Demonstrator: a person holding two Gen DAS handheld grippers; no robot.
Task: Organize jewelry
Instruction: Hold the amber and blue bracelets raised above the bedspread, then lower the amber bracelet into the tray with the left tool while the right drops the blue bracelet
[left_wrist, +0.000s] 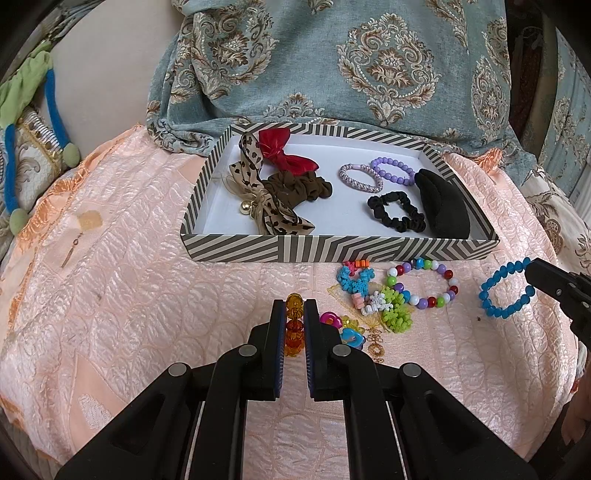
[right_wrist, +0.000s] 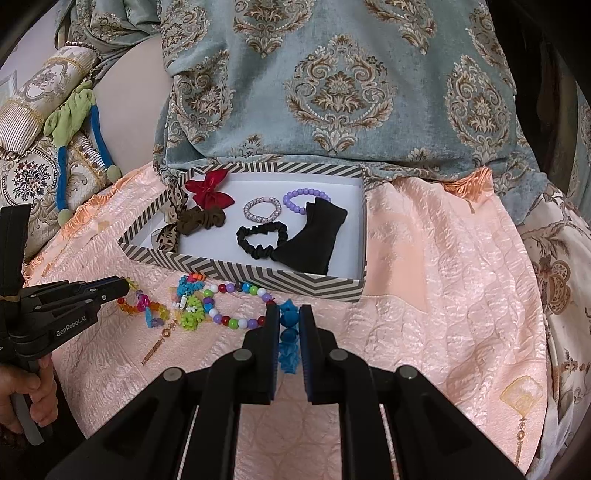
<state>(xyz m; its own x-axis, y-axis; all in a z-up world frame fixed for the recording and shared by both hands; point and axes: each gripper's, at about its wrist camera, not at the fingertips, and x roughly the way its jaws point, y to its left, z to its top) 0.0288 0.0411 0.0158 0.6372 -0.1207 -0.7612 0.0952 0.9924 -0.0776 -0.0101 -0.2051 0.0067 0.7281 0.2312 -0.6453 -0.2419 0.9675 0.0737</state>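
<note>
Pickup step under way: left gripper (left_wrist: 294, 325) clamped on amber bead bracelet (left_wrist: 293, 326), right gripper (right_wrist: 289, 328) clamped on blue bead bracelet (right_wrist: 289, 334), both on pink bedspread (left_wrist: 110, 295) before striped box (left_wrist: 332, 251). Next, likely: lift, carry into box.

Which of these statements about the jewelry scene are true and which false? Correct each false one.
1. The left gripper is shut on the amber bead bracelet. True.
2. The blue bead bracelet lies inside the striped box. False: it lies on the pink cloth, held by the right gripper.
3. The red bow is in the box. True.
4. The black scrunchie lies outside the box. False: it is inside.
</note>
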